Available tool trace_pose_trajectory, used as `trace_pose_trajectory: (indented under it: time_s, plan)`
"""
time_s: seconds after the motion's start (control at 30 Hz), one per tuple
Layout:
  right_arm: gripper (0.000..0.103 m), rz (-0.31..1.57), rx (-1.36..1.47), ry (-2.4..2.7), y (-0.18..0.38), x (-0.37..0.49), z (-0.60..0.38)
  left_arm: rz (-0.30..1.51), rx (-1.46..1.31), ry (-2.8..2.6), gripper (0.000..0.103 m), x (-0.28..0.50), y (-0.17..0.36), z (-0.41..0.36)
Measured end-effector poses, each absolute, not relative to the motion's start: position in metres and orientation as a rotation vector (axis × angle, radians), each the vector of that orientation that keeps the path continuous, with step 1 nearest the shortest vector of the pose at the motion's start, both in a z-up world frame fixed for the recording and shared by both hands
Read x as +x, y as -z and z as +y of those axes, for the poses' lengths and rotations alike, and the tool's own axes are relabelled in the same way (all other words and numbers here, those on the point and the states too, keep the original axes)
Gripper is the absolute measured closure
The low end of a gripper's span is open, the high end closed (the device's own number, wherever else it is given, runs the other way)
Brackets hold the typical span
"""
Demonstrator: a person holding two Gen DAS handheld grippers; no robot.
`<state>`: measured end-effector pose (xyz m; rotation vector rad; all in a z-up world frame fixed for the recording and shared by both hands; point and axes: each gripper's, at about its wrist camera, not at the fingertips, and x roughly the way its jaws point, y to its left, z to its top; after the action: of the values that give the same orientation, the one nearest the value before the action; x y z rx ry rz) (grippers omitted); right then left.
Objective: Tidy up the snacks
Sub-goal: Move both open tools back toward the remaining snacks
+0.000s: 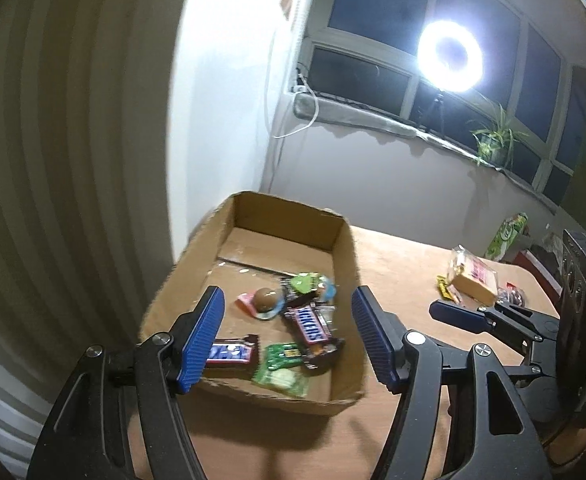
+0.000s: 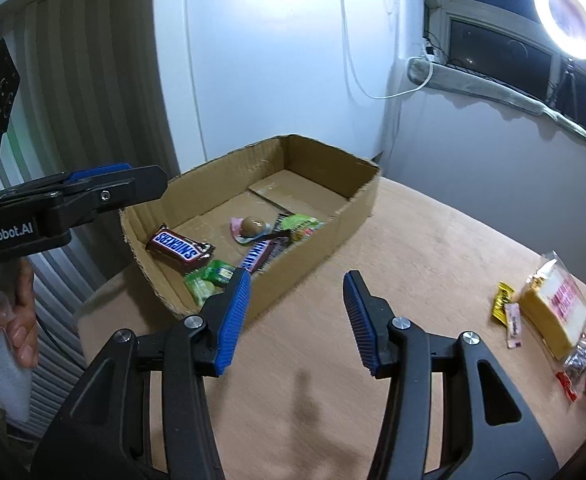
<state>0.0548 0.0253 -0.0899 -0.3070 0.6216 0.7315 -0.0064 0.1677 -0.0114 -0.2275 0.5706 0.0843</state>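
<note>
A shallow cardboard box point(image 1: 349, 264) point(image 2: 357, 204) stands on the tan table. In it lie two Snickers bars point(image 1: 309, 326) point(image 2: 179, 250), green packets point(image 1: 281, 368) and a chocolate egg point(image 1: 267, 298). My left gripper point(image 1: 287, 292) hovers open above the box's near end, with nothing between its blue pads; it shows side-on as the left gripper point(image 2: 133, 184). Also open and empty, my right gripper point(image 2: 297, 278) point(image 1: 453, 314) is over bare table to the right of the box. Loose on the table at the right lie a yellow wafer pack point(image 2: 553, 312) point(image 1: 473, 280), a small yellow packet point(image 2: 503, 300), a pink sachet point(image 2: 513, 330) and a clear bag of dark sweets point(image 2: 585, 364).
A green carton point(image 1: 511, 236) stands at the table's far right corner. A ring light point(image 1: 451, 56) glares from the windowsill beside a potted plant point(image 1: 493, 140). A white wall and a ribbed radiator lie behind the box. A hand point(image 2: 21, 320) holds the left gripper.
</note>
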Motion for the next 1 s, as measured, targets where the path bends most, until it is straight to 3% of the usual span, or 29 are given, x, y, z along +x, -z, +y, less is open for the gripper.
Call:
trace_pose_trajectory:
  time_s: [0.47, 0.5, 0.57, 1.0]
  plan:
    - [0.051, 0.643, -0.192, -0.603, 0.098, 0.082, -0.066, 0.605, -0.098, 0.02, 0.033, 0.023, 0.005, 0.087]
    - [0.044, 0.647, -0.185, -0.587, 0.099, 0.085, -0.075, 0.61, -0.09, 0.034, 0.033, 0.026, 0.005, 0.081]
    - [0.039, 0.643, -0.169, -0.555, 0.1, 0.089, -0.091, 0.62, -0.072, 0.06, 0.033, 0.032, 0.007, 0.067]
    - [0.039, 0.789, -0.205, -0.413, 0.128, 0.149, -0.152, 0.766, -0.026, 0.179, 0.033, 0.097, 0.054, 0.0]
